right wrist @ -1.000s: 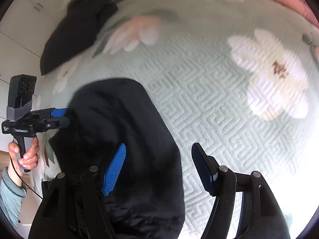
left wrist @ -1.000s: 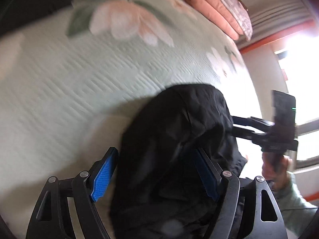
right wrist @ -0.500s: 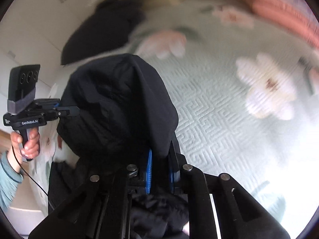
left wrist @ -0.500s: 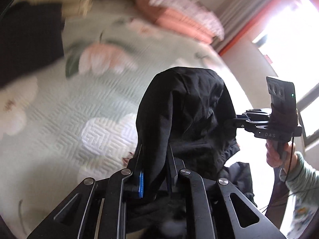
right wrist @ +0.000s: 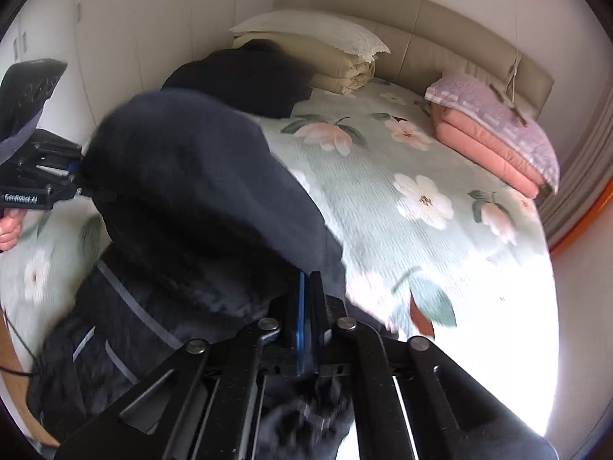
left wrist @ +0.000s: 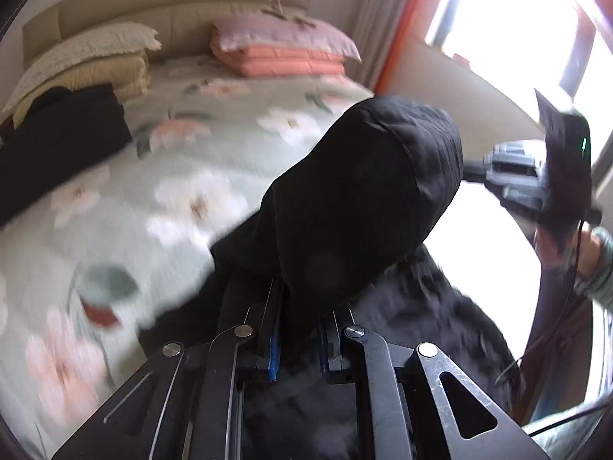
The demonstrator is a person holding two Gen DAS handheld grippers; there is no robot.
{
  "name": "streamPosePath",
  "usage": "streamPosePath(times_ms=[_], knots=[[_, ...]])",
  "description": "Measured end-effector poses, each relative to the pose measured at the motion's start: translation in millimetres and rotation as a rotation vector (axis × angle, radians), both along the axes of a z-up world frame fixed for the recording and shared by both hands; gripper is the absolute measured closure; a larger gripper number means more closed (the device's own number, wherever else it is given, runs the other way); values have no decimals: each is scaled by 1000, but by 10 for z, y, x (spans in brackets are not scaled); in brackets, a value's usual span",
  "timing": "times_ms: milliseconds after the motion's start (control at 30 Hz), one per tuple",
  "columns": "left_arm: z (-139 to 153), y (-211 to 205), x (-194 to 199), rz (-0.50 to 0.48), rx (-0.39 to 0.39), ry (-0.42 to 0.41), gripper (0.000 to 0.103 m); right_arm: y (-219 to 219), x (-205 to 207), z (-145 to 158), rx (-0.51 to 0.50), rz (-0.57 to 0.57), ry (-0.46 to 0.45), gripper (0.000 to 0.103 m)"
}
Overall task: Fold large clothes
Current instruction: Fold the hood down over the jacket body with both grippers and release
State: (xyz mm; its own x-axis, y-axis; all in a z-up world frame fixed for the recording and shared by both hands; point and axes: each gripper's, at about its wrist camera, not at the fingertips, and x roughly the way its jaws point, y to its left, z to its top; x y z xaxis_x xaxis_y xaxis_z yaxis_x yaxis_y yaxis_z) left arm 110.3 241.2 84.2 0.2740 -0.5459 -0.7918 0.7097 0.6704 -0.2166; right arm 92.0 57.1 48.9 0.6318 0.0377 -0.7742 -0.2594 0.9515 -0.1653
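Fabric hangs between your two grippers: your left gripper (left wrist: 299, 339) pinches the black padded jacket (left wrist: 360, 195) with fingers nearly closed, your right gripper (right wrist: 306, 320) clamps its other side, lifting it above the near edge of the pale green floral bedspread (right wrist: 402, 176).

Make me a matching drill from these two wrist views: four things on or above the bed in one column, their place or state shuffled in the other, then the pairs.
Things
1. black garment
2. pink folded quilt
3. second dark garment
4. white lace pillow

Places or states
A. on top of the cream bedding stack
B. gripped by both grippers, raised above the bed
C. under a lilac pillow near the headboard
D. lying against the cream bedding stack

Pairs: 1-B, 2-C, 3-D, 4-A
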Motion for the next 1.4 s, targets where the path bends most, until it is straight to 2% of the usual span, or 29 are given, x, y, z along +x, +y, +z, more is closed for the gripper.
streamPosePath(times_ms=[100, 233, 300, 367, 433, 467, 567, 600, 633, 700, 767, 867, 900, 1000, 1067, 1100, 1167, 1233, 1333, 1400], knots=[[-298, 0, -442, -14, 99, 12, 88, 107, -346, -261, 2, 19, 69, 99], [-962, 99, -694, 15, 193, 154, 88, 115, -670, -716, -27, 23, 222, 99], [-1038, 192, -740, 32, 209, 182, 88, 32, -744, -716, -7, -1, 260, 98], [-904, 297, -707, 57, 184, 182, 88, -44, -704, -571, 21, -23, 268, 96], [-588, 397, -610, 94, 144, 150, 88, -98, -580, -370, 67, -33, 240, 92], [-388, 422, -536, 115, 119, 125, 88, -95, -502, -232, 96, -30, 218, 85], [144, 333, -330, 124, 32, 50, 80, -4, -270, 93, 157, -6, 135, 51], [247, 275, -237, 126, 11, 35, 67, 20, -179, 183, 188, 2, 116, 46], [325, 202, -167, 127, -17, 33, 49, 75, -102, 216, 223, 15, 123, 43], [368, 10, -9, 109, -85, 65, 38, 164, 55, 183, 258, 23, 134, 39], [220, -137, 75, 91, -97, 103, 38, 253, 169, 8, 238, 16, 169, 38], [-379, -285, 116, 64, -64, 233, 39, 333, 243, -451, 228, 16, 283, 38], [-658, -314, 50, 47, -33, 274, 39, 341, 205, -662, 230, 19, 337, 38], [-1218, -283, -293, 14, 34, 316, 40, 374, -44, -1299, 183, 24, 464, 38], [-1524, -223, -494, 40, 39, 349, 40, 380, -219, -1738, 128, 24, 509, 38], [-1617, -205, -603, 56, 24, 332, 40, 362, -297, -1856, 145, 7, 487, 35], [-1646, -244, -685, 71, 35, 273, 40, 344, -383, -1919, 179, -33, 411, 30], [-1661, -295, -694, 89, 51, 246, 40, 372, -402, -1925, 168, -58, 379, 29], [-1523, -299, -699, 94, 58, 257, 40, 374, -425, -1799, 152, -67, 392, 30], [-1347, -284, -721, 90, 71, 239, 40, 285, -486, -1548, 201, -96, 419, 31]])
